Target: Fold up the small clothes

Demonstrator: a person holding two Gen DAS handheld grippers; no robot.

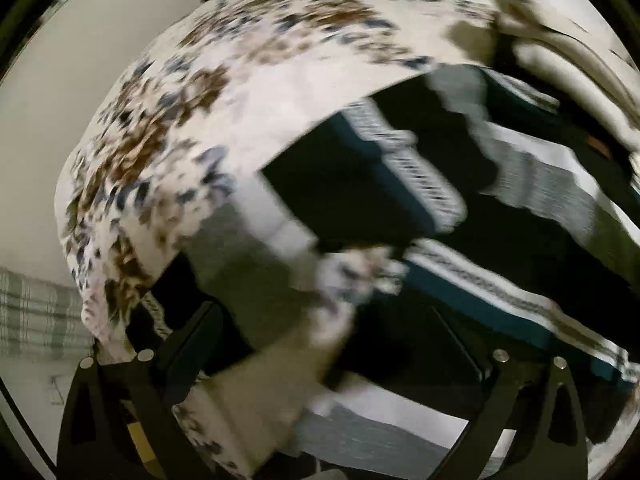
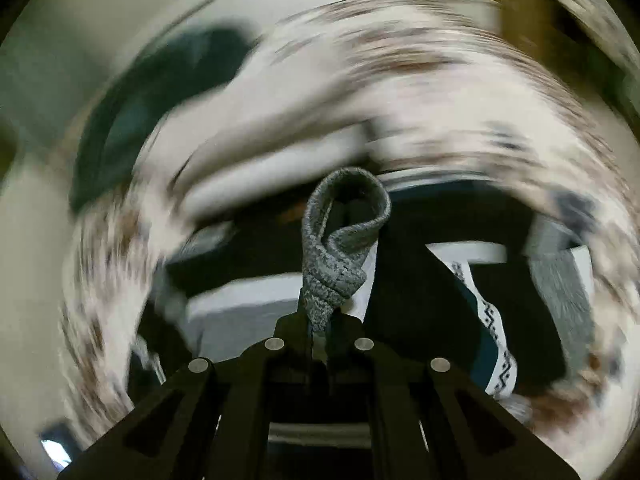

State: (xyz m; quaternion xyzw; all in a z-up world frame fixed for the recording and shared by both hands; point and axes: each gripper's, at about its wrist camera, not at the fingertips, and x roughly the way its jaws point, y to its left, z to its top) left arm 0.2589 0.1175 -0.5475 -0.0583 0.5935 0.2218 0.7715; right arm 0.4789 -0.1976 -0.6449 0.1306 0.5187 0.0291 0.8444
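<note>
Right gripper (image 2: 320, 320) pinches grey knit cuff (image 2: 340, 240); left gripper (image 1: 320, 360) spread, empty. We keep cuff taut above leaf-print white bedsheet (image 1: 168, 128).

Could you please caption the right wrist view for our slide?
Right gripper pinches a grey knit cuff above blurred floral bedding.

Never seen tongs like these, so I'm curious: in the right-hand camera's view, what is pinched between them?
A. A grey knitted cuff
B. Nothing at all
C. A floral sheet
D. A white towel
A: the right tongs are shut on a grey cuff, which loops up from between their tips.
</note>
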